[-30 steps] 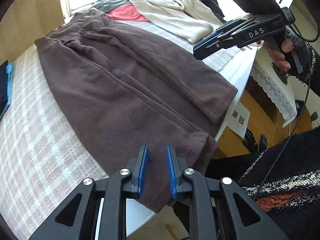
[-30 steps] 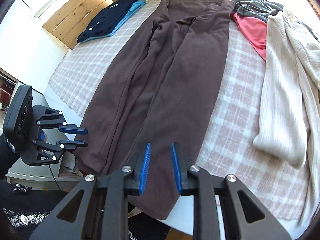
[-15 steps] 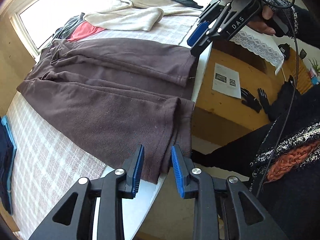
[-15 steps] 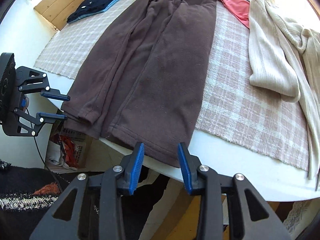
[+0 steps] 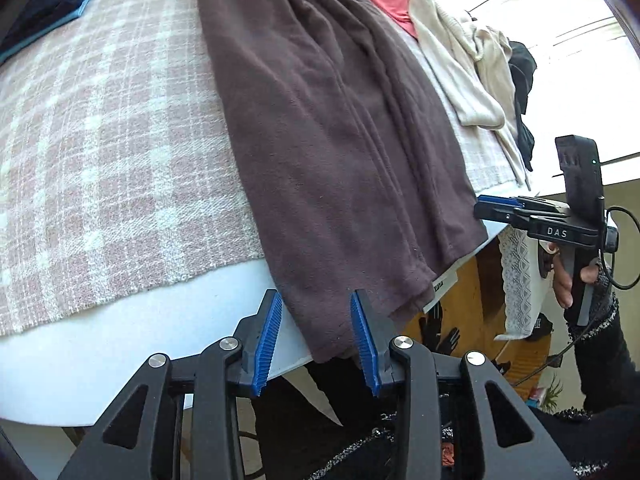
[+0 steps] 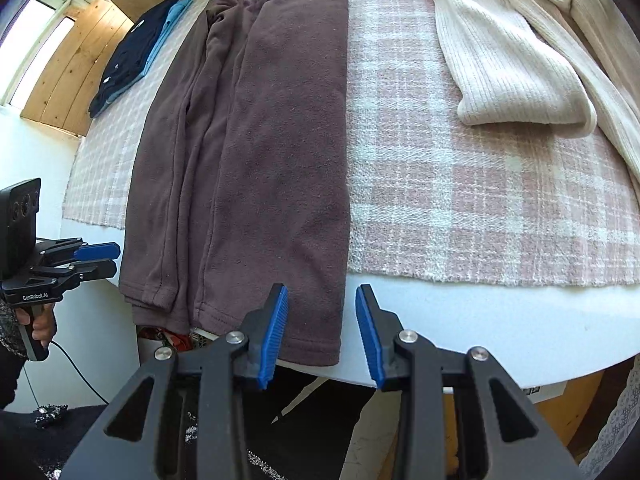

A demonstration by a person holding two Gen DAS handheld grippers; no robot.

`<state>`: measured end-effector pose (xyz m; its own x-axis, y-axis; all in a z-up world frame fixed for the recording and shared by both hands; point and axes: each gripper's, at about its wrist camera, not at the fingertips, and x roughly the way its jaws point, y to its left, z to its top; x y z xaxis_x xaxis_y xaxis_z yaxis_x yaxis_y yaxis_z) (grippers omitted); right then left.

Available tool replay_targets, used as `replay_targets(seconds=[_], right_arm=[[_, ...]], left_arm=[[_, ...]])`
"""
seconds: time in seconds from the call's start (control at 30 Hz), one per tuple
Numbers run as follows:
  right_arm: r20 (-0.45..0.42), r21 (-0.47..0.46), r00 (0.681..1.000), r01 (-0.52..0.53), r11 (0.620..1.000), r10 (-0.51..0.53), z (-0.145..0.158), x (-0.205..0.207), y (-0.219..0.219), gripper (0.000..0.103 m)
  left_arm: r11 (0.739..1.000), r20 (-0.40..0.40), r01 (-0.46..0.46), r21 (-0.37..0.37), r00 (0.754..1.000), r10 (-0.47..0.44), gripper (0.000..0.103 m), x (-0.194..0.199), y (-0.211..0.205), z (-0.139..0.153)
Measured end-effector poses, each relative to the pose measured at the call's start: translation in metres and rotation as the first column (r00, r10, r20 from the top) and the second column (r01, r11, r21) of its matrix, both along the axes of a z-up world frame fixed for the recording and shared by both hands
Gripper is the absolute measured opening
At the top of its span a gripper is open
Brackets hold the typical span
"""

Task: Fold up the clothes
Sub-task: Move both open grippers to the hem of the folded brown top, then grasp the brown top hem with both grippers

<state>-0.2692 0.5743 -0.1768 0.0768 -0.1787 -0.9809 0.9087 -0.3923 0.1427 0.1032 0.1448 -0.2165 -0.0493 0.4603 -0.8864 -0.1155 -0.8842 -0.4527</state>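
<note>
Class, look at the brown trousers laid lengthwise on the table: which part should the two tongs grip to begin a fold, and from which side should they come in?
Grip the brown trousers at the two leg hems, which hang just over the near table edge. Come in from that edge: the overhang probably lets a finger slip underneath. The open left tongs and open right tongs each already face a hem.

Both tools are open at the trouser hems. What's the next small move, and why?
Probably ease both tools forward and close them. The left tool and right tool each straddle a hem of the brown fleece trousers where it hangs over the white table edge, with jaws open and the cloth not yet pinched.
</note>
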Motion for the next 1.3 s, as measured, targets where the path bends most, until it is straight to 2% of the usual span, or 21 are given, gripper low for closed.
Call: replay_targets(seconds=[0.1,0.37,0.47,0.53,0.6,0.67,0.77,0.87,1.03,1.2,1.3], right_arm=[[-0.022,0.015,1.0,-0.016,1.0,0.016,0.0,0.003,0.0,0.035],[0.023,0.057,0.999,-0.025,0.998,0.023,-0.012,0.011,0.003,0.036],[0.047,0.045,0.998,-0.054,0.998,0.052,-0.014,0.017,0.002,0.037],[0.054,0.024,0.996,-0.069,0.997,0.067,-0.013,0.019,0.002,0.036],[0.086,0.003,0.995,-0.048,0.999,0.047,-0.014,0.016,0.004,0.028],[0.139,-0.017,0.99,-0.01,1.0,0.012,-0.015,0.009,0.008,0.021],[0.247,-0.035,0.966,0.087,0.996,-0.075,-0.016,-0.007,0.017,0.015],[0.327,-0.059,0.935,0.164,0.985,-0.136,-0.013,-0.016,0.024,0.013],[0.447,-0.147,0.879,0.258,0.955,-0.169,0.011,-0.028,0.023,0.013],[0.527,-0.232,0.835,0.321,0.918,-0.159,0.044,-0.04,-0.005,0.013],[0.573,-0.255,0.804,0.359,0.898,-0.159,0.058,-0.045,-0.049,0.013]], left_arm=[[1.0,0.022,-0.003,0.008,1.0,0.003,0.034,0.001,0.006,-0.003],[0.999,0.078,-0.012,0.031,0.997,0.009,0.035,0.005,0.021,-0.01],[0.999,0.08,-0.017,0.038,0.997,0.014,0.034,0.003,0.021,-0.012],[0.999,0.076,-0.021,0.043,0.997,0.017,0.019,0.002,0.019,-0.013],[0.997,0.068,-0.035,0.062,0.997,0.03,0.012,0.002,0.013,-0.017],[0.993,0.075,-0.056,0.106,0.996,0.048,0.01,0.003,0.007,-0.019],[0.983,0.076,-0.076,0.165,0.995,0.064,0.006,0.004,-0.003,-0.016],[0.97,0.076,-0.095,0.224,0.994,0.08,0.006,0.006,-0.014,-0.011],[0.919,0.108,-0.17,0.355,0.984,0.14,0.006,-0.001,-0.032,0.006],[0.875,0.09,-0.209,0.437,0.978,0.189,0.006,-0.027,-0.045,0.031],[0.85,0.068,-0.248,0.464,0.967,0.245,0.006,-0.055,-0.057,0.043]])
